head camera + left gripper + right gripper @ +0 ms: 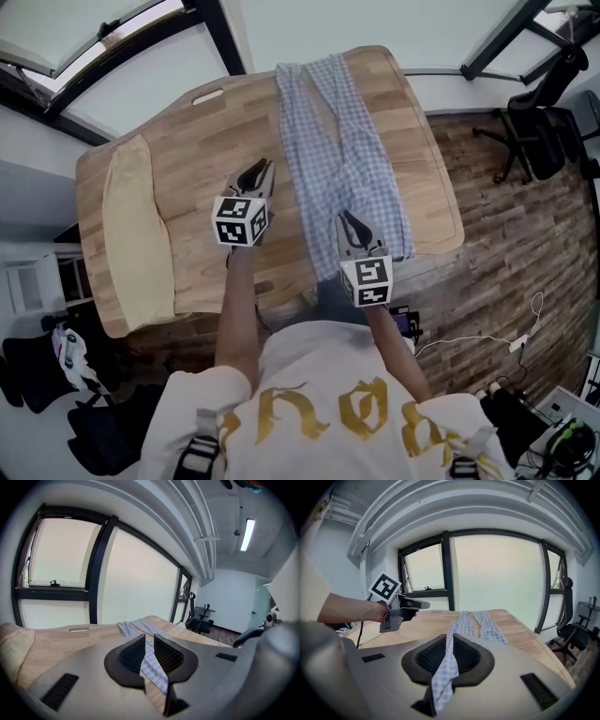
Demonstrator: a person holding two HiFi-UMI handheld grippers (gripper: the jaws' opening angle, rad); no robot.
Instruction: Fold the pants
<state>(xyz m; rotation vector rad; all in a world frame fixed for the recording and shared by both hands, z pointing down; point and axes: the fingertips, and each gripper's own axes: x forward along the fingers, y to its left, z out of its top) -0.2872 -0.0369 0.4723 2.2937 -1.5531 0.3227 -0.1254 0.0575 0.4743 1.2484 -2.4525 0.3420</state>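
Note:
Blue-and-white checked pants (342, 141) lie lengthwise on the wooden table (206, 159), legs toward the far edge. My right gripper (347, 217) sits at their near end, close to the table's front edge. In the right gripper view it (449, 637) is shut on a fold of the pants (480, 623), and the cloth runs out between the pads. My left gripper (259, 167) hovers over bare wood just left of the pants. In the left gripper view its jaws (149, 637) are shut, with the pants (136, 626) showing beyond the thin slit.
A cream cloth (131, 234) lies along the table's left end. A black office chair (539, 131) stands on the wooden floor to the right, and a white cable (516, 342) trails there. Windows run behind the table's far side.

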